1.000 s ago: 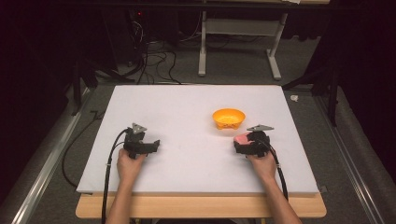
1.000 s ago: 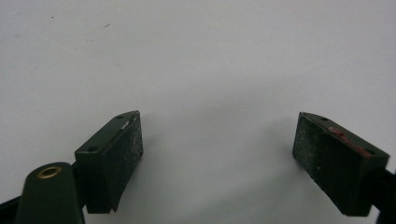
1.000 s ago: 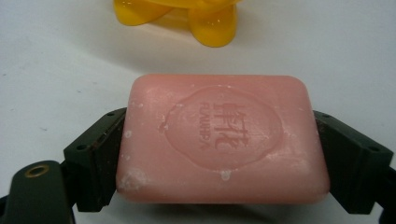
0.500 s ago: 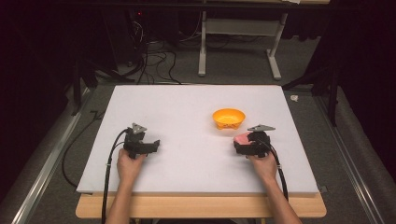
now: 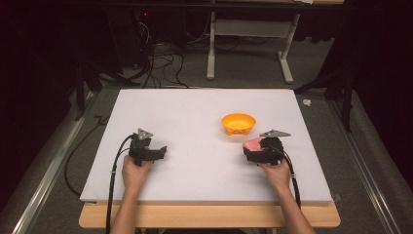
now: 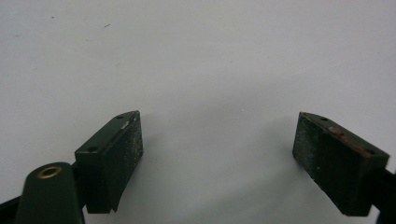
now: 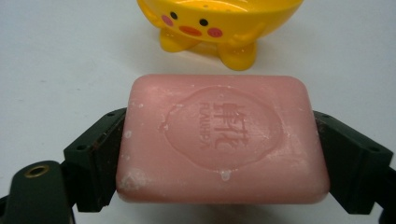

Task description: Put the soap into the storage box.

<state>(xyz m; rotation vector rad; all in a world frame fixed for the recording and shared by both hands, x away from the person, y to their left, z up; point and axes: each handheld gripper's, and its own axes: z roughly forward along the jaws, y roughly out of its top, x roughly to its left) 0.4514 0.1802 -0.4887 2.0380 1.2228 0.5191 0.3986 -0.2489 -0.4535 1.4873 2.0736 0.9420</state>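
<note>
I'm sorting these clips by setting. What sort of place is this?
Probably a lab or workshop recording bench, not a home: a plain white board on a wooden table, loose cables on grey carpet and a metal desk frame behind in the dark.

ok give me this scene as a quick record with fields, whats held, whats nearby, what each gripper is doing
surface: white flat table board
held item: pink rectangular bar of soap with a stamped oval emblem, lying flat between the jaws
right gripper: shut on the soap, one jaw pressing each short side
left gripper: open, nothing between the jaws, bare board beneath
nearby: yellow plastic duck-faced soap dish on little feet, just beyond the soap, apart from it
dish contents: none visible in the high view
likely next move: probably carrying the soap to the dish
</note>
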